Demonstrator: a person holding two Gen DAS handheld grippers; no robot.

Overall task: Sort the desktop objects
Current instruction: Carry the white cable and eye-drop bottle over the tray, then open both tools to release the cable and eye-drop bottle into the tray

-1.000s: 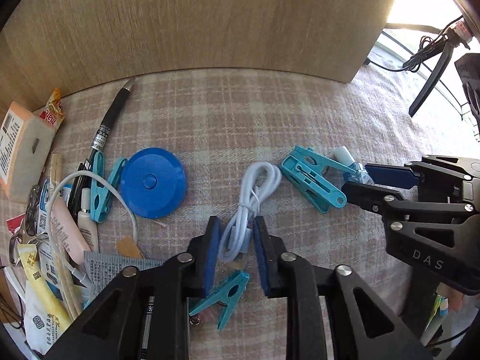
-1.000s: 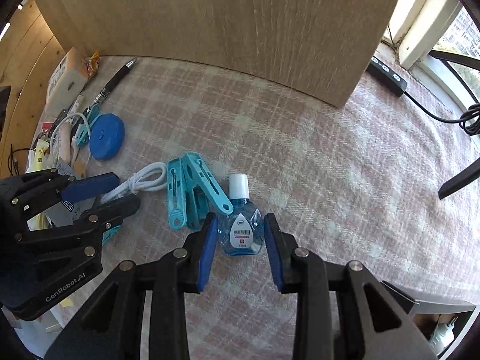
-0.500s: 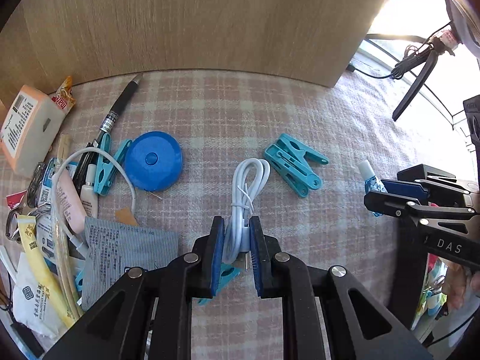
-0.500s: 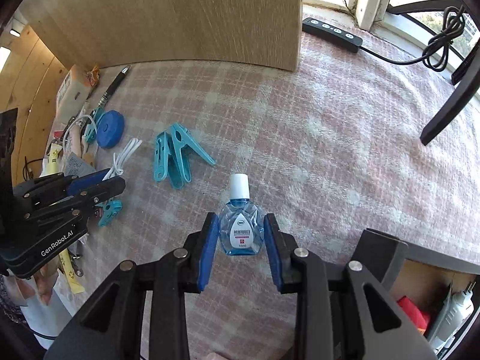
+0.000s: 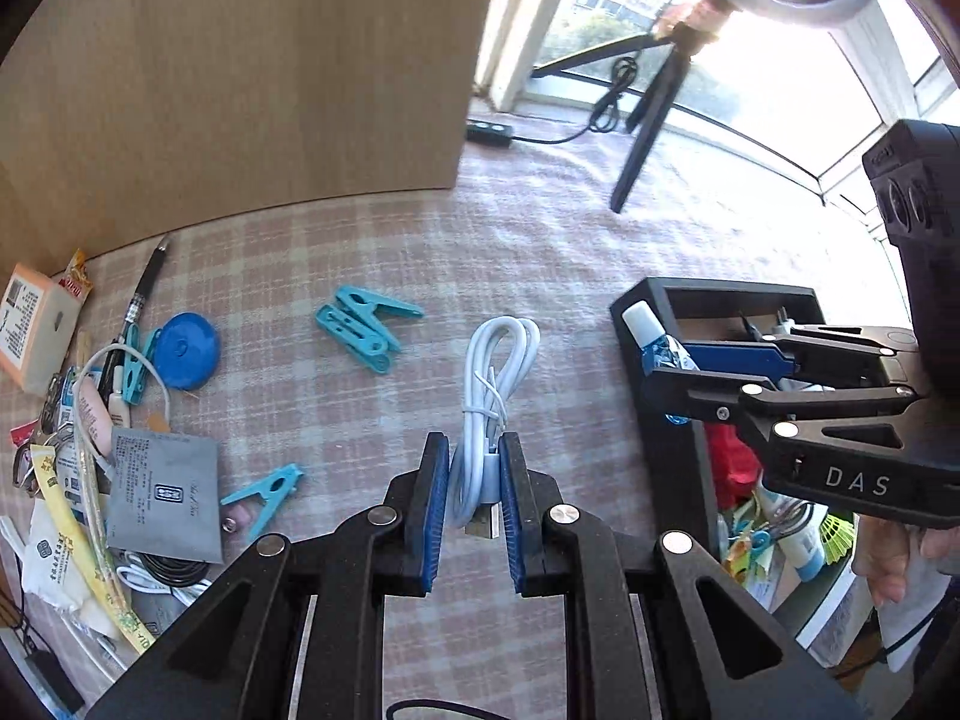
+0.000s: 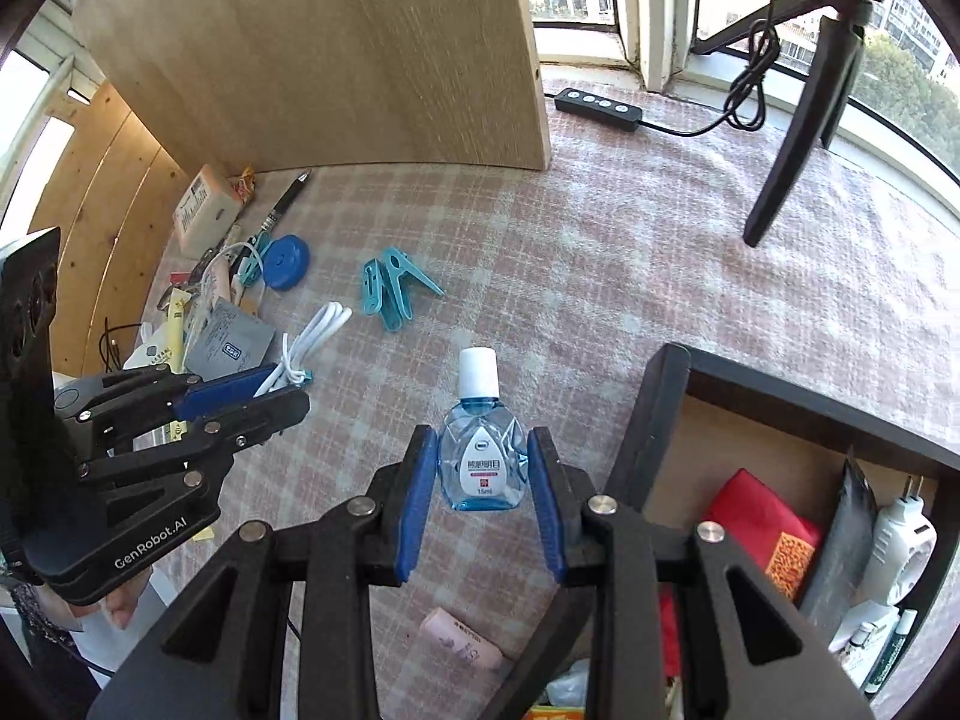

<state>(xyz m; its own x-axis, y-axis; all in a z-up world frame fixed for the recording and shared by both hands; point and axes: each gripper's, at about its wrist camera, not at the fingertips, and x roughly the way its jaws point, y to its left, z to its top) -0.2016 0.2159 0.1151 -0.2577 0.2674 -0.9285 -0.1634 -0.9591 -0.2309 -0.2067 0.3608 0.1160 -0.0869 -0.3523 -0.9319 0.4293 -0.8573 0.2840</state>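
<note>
A: Location of items? Jaw state?
B: Coiled white cable (image 5: 489, 396), pinched in left gripper (image 5: 474, 480) above worktop (image 5: 570, 252): soft, light, hold at the bundle. Eye-drop bottle (image 6: 480, 456), clamped by right gripper (image 6: 483, 468) beside black organiser box (image 6: 654, 402): smooth, slippery; grip the flat sides.

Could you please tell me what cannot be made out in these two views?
- Box contents: right-wrist view, cut by the edge and the right claw.
- Bottle label: print too small.
- Cable plug: left-wrist view, mostly hidden between the left claw pads.
</note>
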